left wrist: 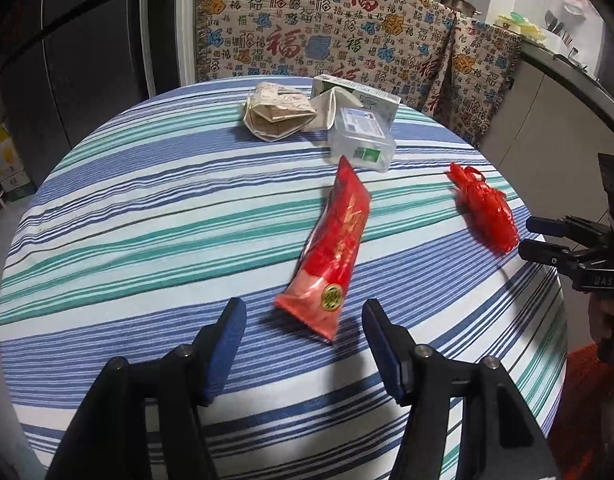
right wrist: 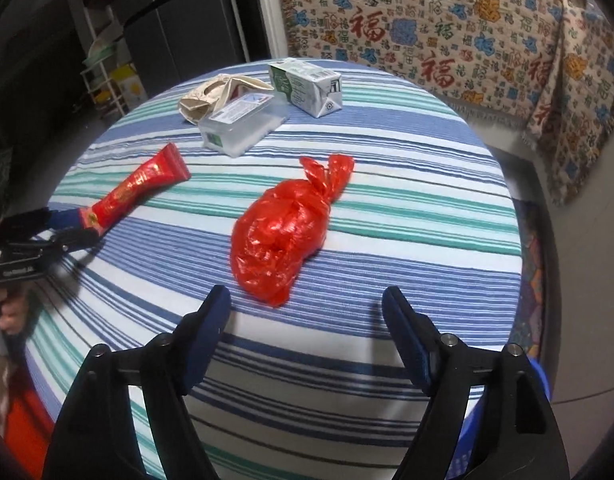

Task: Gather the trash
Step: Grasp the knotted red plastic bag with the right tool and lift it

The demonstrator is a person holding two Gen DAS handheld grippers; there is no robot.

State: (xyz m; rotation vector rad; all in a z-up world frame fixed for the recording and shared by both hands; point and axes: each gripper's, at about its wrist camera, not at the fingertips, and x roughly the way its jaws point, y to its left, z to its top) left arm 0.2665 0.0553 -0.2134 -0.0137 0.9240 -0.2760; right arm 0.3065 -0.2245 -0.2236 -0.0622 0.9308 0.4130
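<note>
Straight ahead of the left gripper (left wrist: 305, 312), jaws apart, the red wrapper (left wrist: 334, 252) lies lengthwise on the worktop (left wrist: 147, 208); the right gripper (right wrist: 307, 304), also apart, faces the knotted red bag (right wrist: 285, 232).

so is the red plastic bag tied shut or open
Tied shut: the red plastic bag has its handles knotted at the top and lies bunched on the table.

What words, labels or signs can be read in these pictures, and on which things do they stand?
"福": repeated, large and small, on the patterned cloth behind the table.
"DAS": on the right gripper body, cut off at the frame edge.
Red wrapper: gold print and round emblem, blurred.
Clear plastic box: labels too small.
Milk carton: print unreadable.
Crumpled paper bag: print unreadable.
</note>
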